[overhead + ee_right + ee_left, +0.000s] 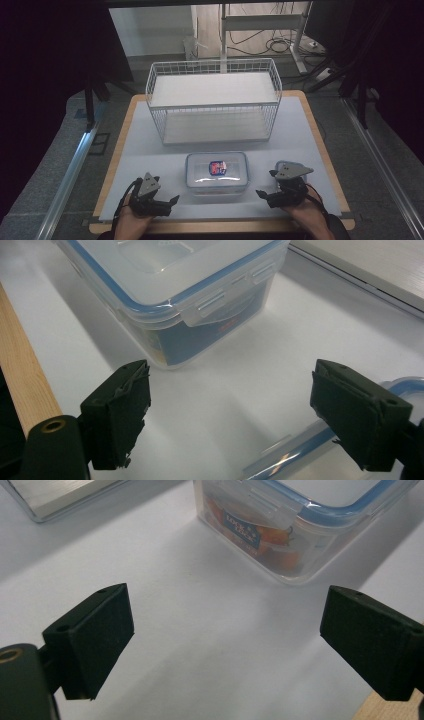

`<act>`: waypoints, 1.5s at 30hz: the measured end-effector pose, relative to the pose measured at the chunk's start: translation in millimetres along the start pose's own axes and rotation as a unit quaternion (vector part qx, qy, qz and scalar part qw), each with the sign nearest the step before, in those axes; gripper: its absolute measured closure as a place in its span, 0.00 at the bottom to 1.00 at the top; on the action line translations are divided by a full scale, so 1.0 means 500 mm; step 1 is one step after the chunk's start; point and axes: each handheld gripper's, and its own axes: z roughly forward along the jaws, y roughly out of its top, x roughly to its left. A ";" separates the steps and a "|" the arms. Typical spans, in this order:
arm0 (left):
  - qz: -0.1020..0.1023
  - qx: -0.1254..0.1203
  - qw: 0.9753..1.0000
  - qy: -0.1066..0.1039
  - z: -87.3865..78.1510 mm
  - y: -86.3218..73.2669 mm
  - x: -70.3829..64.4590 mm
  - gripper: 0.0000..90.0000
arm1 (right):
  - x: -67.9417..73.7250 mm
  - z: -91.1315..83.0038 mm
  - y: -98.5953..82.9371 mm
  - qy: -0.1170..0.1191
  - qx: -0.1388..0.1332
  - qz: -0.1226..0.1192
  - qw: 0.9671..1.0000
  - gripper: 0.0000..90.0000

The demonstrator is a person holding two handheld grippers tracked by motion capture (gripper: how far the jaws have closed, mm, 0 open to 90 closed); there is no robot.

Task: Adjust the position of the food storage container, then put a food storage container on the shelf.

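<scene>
A clear lidded box (217, 172) with a blue seal stands at the front middle of the white mat, a printed packet showing inside it. My left gripper (167, 192) rests to the box's left, open and holding nothing; in the left gripper view its jaws (227, 635) frame bare mat short of the box (300, 525). Right of the box my right gripper (266, 183) is open too. In the right gripper view the box (175, 280) lies ahead of the open gripper (230, 405), and a clear blue-rimmed piece (295, 452) lies low by the right-hand jaw.
A white wire basket (215, 100) stands behind the box at the back of the mat. The mat covers a wooden table whose edge (20, 370) runs close to my right gripper. Dark floor, cables and stands surround the table.
</scene>
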 end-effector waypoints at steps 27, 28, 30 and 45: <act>-0.065 0.008 0.997 -0.041 0.005 0.033 0.012 0.09 | -0.009 -0.007 0.027 0.033 -0.003 0.065 0.997 0.29; -0.069 0.007 0.997 -0.044 0.006 0.036 0.014 0.14 | -0.015 -0.009 0.035 0.045 -0.003 0.080 0.996 0.32; -0.078 0.008 0.995 -0.053 0.009 0.043 0.020 0.16 | -0.018 -0.008 0.038 0.049 -0.004 0.083 0.995 0.33; -0.138 0.015 0.976 -0.168 0.074 0.117 0.068 0.28 | -0.049 0.070 0.092 0.111 0.036 0.160 0.980 0.26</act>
